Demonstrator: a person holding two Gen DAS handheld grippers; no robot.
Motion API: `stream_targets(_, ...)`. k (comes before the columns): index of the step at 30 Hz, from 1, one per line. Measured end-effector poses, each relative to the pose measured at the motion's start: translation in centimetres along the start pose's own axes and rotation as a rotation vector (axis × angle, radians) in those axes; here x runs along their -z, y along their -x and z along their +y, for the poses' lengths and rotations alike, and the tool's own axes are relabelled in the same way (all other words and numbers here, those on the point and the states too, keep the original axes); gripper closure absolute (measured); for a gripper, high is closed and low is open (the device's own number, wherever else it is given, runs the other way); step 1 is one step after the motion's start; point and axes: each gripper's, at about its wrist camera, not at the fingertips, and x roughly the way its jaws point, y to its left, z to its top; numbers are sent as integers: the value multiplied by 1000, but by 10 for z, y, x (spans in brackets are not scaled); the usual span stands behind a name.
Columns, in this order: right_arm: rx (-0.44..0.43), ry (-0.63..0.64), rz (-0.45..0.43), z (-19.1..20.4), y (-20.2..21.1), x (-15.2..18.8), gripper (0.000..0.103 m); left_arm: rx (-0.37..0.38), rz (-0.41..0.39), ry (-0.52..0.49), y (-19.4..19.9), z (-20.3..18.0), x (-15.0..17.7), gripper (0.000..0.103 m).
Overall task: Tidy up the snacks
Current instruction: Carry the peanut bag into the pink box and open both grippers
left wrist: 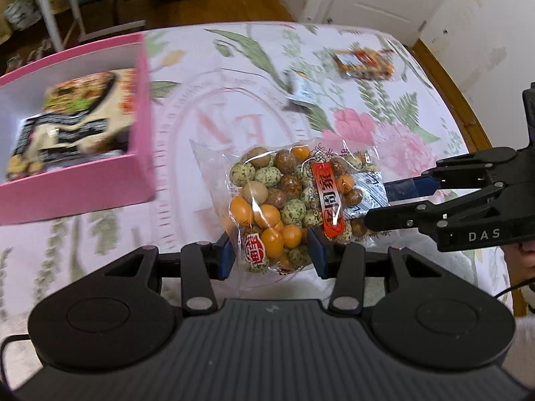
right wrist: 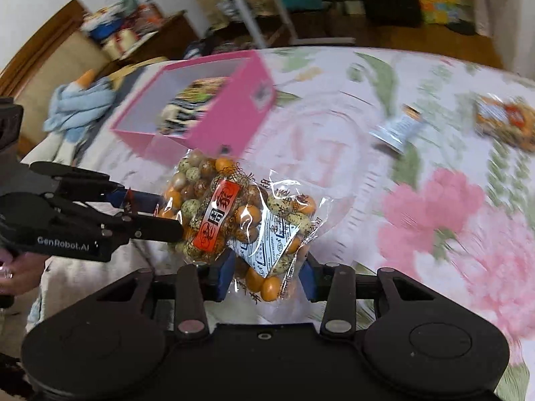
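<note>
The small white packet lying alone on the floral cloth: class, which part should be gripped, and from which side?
Grip the small white packet across its narrower middle, coming straight down from above: it lies flat on the floral cloth with clear space around it, and its ends flare wider.

Each camera sits just behind its own tongs, looking steeply down and close over the flowered counter. Both views share the clear snack bag, the pink box and the other hand's tool.

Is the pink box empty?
No. The pink box already holds a noodle packet lying inside, seen in both views.
</note>
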Motion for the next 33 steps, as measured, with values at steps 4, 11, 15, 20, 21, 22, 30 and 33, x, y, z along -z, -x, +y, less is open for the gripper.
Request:
stream_targets(4,-29,80,-7,33,-9,-22,58,-18,-20,66,27,36,3,59)
stream_targets(11,-54,153,-50,79,-35,-73,58,-113,-92,105,63,86,-5,59)
stream_targets(15,-82,145,-75,93,-58,-103,58,-176,-132,133,75,119,-19,59)
stream_targets(20,-75,164,-61,116,-99,-140,58,-248,-165,149,71,159,-39,59)
stream_targets(21,-72,166,-48,118,-107,-147,58,-266,-173,140,67,168,-44,59)
stream_targets(22,-65,169,-38,120,-116,-152,58,-283,-185,132,62,175,-47,59)
stream_targets(30,-14,181,46,123,-164,-162,58,-264,-171,161,21,220,-49,58)
stream_targets(33,3,215,58,128,-171,-155,58,-321,-193,125,14,218,-45,57)
